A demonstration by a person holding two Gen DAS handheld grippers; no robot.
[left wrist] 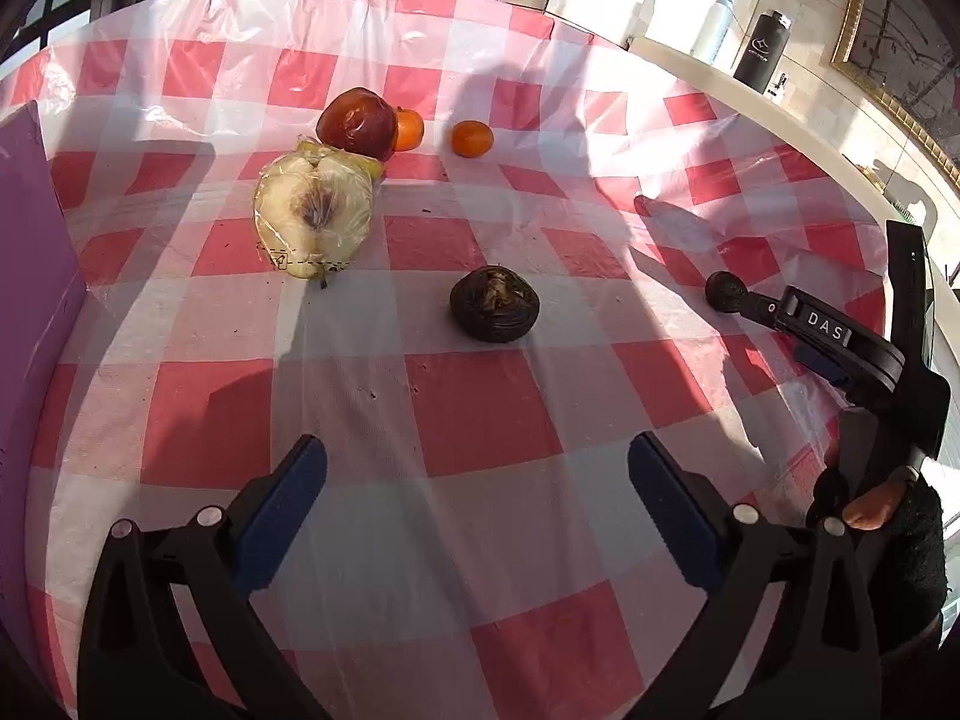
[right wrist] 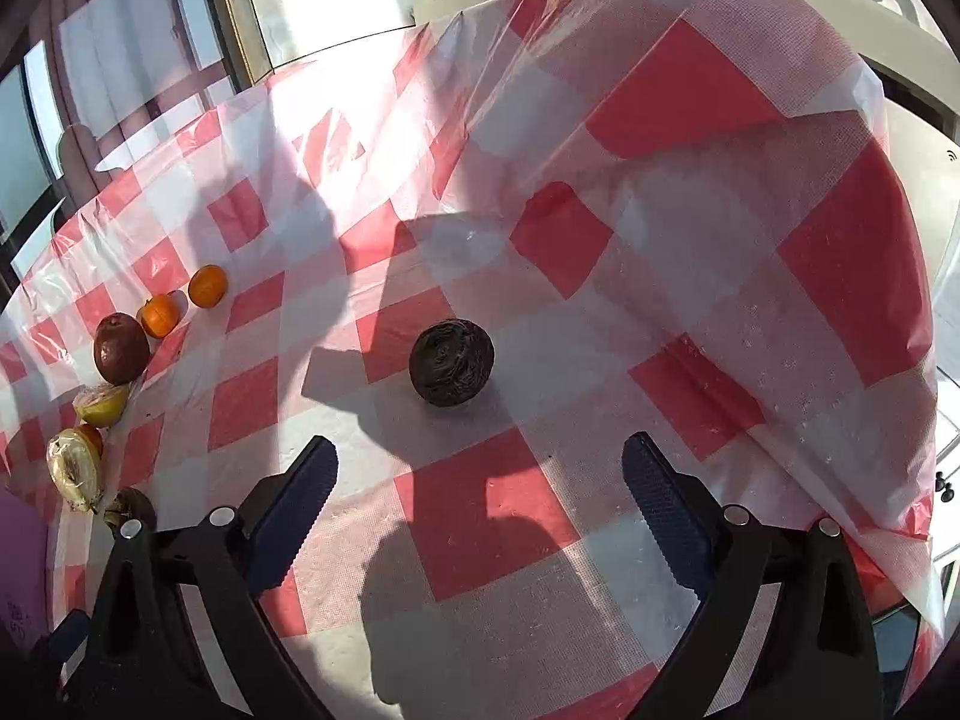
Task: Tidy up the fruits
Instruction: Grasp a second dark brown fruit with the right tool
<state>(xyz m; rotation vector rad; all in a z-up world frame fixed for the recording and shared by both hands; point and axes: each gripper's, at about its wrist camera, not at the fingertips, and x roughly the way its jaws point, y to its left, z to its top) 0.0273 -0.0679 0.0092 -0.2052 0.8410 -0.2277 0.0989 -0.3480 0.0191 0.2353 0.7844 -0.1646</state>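
Observation:
On the red-and-white checked cloth, a dark wrinkled fruit (left wrist: 495,304) lies ahead of my left gripper (left wrist: 477,480), which is open and empty. Farther back lie a plastic-wrapped fruit half (left wrist: 312,216), a red apple (left wrist: 357,123) and two small oranges (left wrist: 408,129) (left wrist: 472,138). A second dark round fruit (right wrist: 451,363) sits just beyond my right gripper (right wrist: 480,474), whose jaws stand wide with nothing between them. In the left wrist view this fruit (left wrist: 726,292) lies at the tip of the right gripper's black finger (left wrist: 828,333). The right wrist view shows the fruit row at its far left.
A purple box (left wrist: 30,300) stands at the table's left side. A gloved hand (left wrist: 870,510) holds the right gripper. A black bottle (left wrist: 762,54) and a white bottle (left wrist: 714,27) stand on a white ledge behind. The cloth folds up over the table edge (right wrist: 750,120).

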